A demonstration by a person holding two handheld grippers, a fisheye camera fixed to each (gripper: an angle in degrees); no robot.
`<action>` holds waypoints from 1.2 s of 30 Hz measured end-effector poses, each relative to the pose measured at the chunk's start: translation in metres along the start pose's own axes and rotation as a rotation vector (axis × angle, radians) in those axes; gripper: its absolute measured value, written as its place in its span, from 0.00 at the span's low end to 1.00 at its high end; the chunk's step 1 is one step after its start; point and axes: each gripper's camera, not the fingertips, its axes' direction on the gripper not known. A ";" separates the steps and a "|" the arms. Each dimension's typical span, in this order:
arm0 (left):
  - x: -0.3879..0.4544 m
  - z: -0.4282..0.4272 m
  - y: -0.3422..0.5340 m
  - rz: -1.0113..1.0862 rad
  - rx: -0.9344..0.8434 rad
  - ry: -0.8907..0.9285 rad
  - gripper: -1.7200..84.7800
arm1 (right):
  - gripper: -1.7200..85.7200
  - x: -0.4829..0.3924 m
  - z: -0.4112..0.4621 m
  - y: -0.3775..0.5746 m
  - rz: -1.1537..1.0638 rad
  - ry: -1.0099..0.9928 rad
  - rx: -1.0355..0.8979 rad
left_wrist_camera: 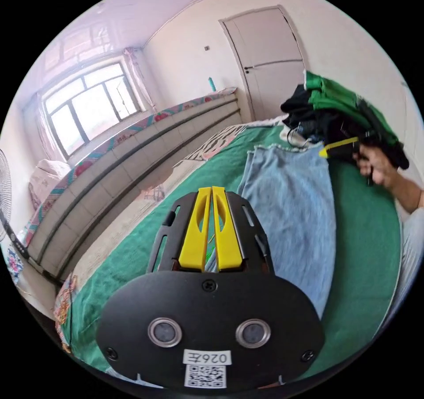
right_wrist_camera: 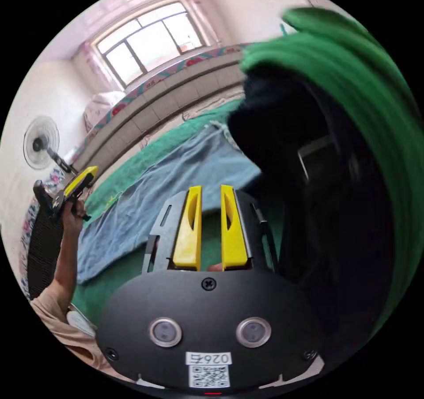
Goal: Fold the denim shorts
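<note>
I see a white sticker [left_wrist_camera: 206, 357] on the black housing behind the left claw [left_wrist_camera: 212, 189]. It carries a short printed code, shown mirrored, above a QR square [left_wrist_camera: 205, 376]. The housing behind the right claw [right_wrist_camera: 211, 188] carries the same white sticker [right_wrist_camera: 207, 358] and QR square [right_wrist_camera: 207, 376].

Right tongs [right_wrist_camera: 210, 191] slightly parted, empty, denim shorts [right_wrist_camera: 163, 191] flat on green cover [right_wrist_camera: 132, 275], dark clothes pile [right_wrist_camera: 309, 187] beside
</note>
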 end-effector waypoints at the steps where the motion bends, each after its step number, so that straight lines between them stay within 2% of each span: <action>1: -0.002 0.022 -0.012 -0.016 0.002 0.043 0.05 | 0.08 0.017 0.003 0.012 0.058 -0.027 -0.019; 6: 0.003 0.154 -0.035 -0.058 -0.153 0.226 0.14 | 0.12 0.049 0.010 0.013 0.121 -0.103 -0.070; 11: 0.019 0.268 -0.029 -0.047 -0.341 0.256 0.21 | 0.13 0.064 0.007 0.021 0.110 -0.116 -0.081; 12: 0.025 0.294 -0.029 -0.028 -0.427 0.296 0.21 | 0.13 0.069 0.007 0.022 0.124 -0.126 -0.077; 15: 0.024 0.328 -0.029 -0.077 -0.507 0.313 0.20 | 0.13 0.087 0.017 0.021 0.203 -0.185 -0.051; 17: 0.023 0.341 -0.025 -0.056 -0.528 0.364 0.15 | 0.14 0.090 0.028 0.015 0.225 -0.196 -0.041; 18: 0.020 0.349 -0.021 -0.069 -0.541 0.420 0.09 | 0.14 0.089 0.032 0.014 0.225 -0.195 -0.041; 22: -0.002 0.361 0.001 -0.125 -0.486 0.507 0.05 | 0.15 0.078 0.049 0.006 0.191 -0.119 -0.053; 24: -0.019 0.364 0.014 -0.189 -0.442 0.579 0.04 | 0.14 0.078 0.055 0.006 0.179 -0.097 -0.056; 25: -0.028 0.365 0.023 -0.216 -0.410 0.627 0.03 | 0.09 0.081 0.058 0.007 0.185 -0.091 -0.050; 29: -0.049 0.356 0.045 -0.225 -0.299 0.730 0.03 | 0.02 0.111 0.061 0.026 0.128 -0.381 0.011; 33: -0.075 0.323 0.068 -0.190 -0.179 0.786 0.03 | 0.01 0.112 0.034 0.056 0.029 -0.462 0.155; 36: -0.094 0.286 0.096 -0.164 -0.096 0.788 0.03 | 0.01 0.075 0.004 0.076 -0.173 -0.463 0.261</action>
